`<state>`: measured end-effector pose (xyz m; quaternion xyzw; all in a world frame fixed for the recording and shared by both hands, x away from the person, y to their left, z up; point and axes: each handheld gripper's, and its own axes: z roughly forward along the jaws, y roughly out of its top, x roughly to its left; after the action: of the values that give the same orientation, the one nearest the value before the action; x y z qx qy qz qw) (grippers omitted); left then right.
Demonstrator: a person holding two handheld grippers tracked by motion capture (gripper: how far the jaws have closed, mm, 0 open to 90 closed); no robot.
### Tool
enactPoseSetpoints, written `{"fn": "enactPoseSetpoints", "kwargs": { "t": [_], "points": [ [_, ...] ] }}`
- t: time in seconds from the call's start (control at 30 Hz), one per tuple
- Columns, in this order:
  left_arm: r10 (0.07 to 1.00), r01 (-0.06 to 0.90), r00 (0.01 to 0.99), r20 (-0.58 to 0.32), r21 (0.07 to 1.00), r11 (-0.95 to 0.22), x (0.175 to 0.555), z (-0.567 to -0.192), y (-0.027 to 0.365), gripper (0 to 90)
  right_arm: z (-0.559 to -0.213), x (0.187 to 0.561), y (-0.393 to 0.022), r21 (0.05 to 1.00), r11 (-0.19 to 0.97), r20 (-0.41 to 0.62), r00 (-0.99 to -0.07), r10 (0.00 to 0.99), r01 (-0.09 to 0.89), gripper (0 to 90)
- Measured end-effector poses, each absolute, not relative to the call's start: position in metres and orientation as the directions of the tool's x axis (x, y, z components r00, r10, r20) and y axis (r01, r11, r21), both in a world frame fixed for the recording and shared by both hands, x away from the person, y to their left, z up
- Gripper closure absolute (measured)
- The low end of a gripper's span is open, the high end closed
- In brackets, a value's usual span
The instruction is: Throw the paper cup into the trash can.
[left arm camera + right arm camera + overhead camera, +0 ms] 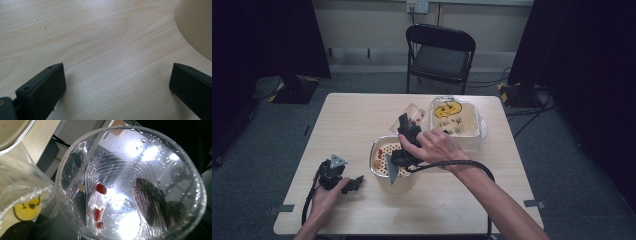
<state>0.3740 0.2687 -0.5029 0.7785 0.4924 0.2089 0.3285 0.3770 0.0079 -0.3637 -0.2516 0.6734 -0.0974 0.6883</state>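
High view: the right tongs (pixel 408 131) hold a clear plastic cup (pixel 410 116) tipped on its side above the far edge of a metal bowl (pixel 379 161), which sits near the middle of the worktop (pixel 362 115). The bowl holds a perforated strainer insert with small red and orange pieces on it. Just beyond it, toward the far right corner, stands a clear tub (pixel 457 122) with a yellow pumpkin face on it. The left tongs (pixel 353 184) rest low near the near left edge, touching nothing.

Left gripper view: the jaws stand wide apart over bare wood, released, with a pale curved wall (pixel 197 27) at the upper right, probably the bowl's side.

Right gripper view: the camera looks into the cup (pixel 130 185), wet with droplets; a few red pieces (pixel 101 188) cling to its wall near the bottom. One jaw shows dark through the plastic, so the tongs seem clenched on the cup.

My reading: the pouring into the strainer is mostly done, and only these last stuck pieces are left to shake out before the cup is set down.
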Motion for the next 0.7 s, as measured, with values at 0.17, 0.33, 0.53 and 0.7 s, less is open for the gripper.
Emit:
{"fn": "enactPoseSetpoints", "kwargs": {
  "t": [0.17, 0.33, 0.53, 0.7],
  "points": [
    [0.904, 0.631, 0.427, -0.003, 0.718, -0.295, 0.374, -0.503, 0.268, 0.1, -0.344, 0.386, 0.005, -0.165, 0.955, -0.97, -0.137, -0.203, -0.248, 51.6],
    [0.904, 0.63, 0.427, -0.003, 0.718, -0.295, 0.374, -0.503, 0.268, 0.1, -0.325, 0.401, -0.012, 0.327, 0.926, -0.885, -0.405, 0.229, -0.191, 51.5],
    [0.904, 0.631, 0.427, -0.003, 0.717, -0.296, 0.374, -0.503, 0.268, 0.1, -0.313, 0.416, -0.028, 0.669, 0.738, -0.64, -0.579, 0.506, -0.094, 51.5],
    [0.904, 0.631, 0.427, -0.003, 0.718, -0.295, 0.374, -0.503, 0.268, 0.1, -0.311, 0.429, -0.04, 0.838, 0.546, -0.409, -0.66, 0.63, 0.001, 51.5]
  ]
}}
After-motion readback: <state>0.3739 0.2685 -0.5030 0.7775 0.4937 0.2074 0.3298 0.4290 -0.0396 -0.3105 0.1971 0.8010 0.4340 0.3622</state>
